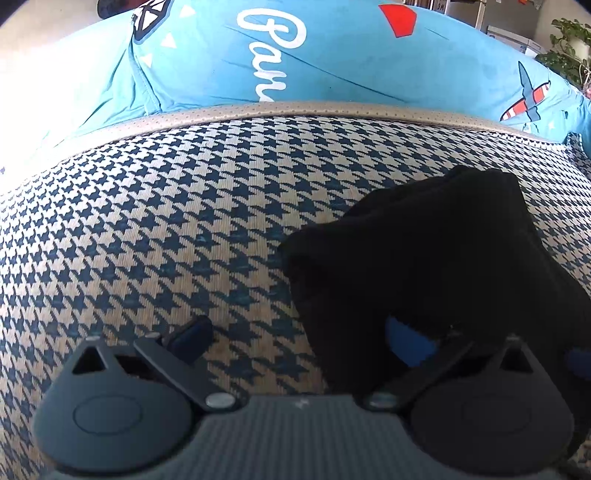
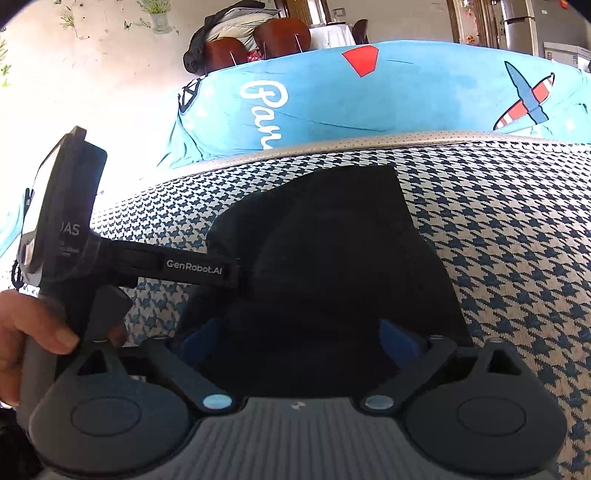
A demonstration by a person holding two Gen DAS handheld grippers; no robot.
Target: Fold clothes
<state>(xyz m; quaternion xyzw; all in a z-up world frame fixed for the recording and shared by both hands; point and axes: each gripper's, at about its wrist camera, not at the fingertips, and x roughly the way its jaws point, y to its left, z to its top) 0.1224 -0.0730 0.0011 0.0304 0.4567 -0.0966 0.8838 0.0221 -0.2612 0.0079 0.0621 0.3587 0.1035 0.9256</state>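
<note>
A: Houndstooth weave, dark blue on cream, covers the whole surface [image 1: 155,229] the work happens on. A perforated pale trim [image 1: 295,110] runs along its far edge.

B: And behind that?

A: A bright turquoise cover [image 1: 351,62] with white script, a red shape and a striped aeroplane print, bulging up like a sofa back. Past it, in the right wrist view, brown chairs [image 2: 258,40] with a dark coat thrown over them, a white-clothed table and a steel fridge [image 2: 517,26]. A leafy plant [image 1: 569,48] stands at the far right of the left wrist view.

B: Where is the clothing?

A: A black garment [image 2: 332,240] lies bunched on the houndstooth, roughly in the middle, its far corner near the trim.

B: The grippers?

A: The right gripper [image 2: 299,336] has its jaws spread wide, the cloth lying between the blue pads, not pinched. The left gripper [image 1: 299,332] is also spread, one finger [image 1: 188,332] over bare weave, the other against the garment's edge. In the right wrist view a hand [image 2: 33,332] holds the left tool's handle at the garment's left side.
</note>
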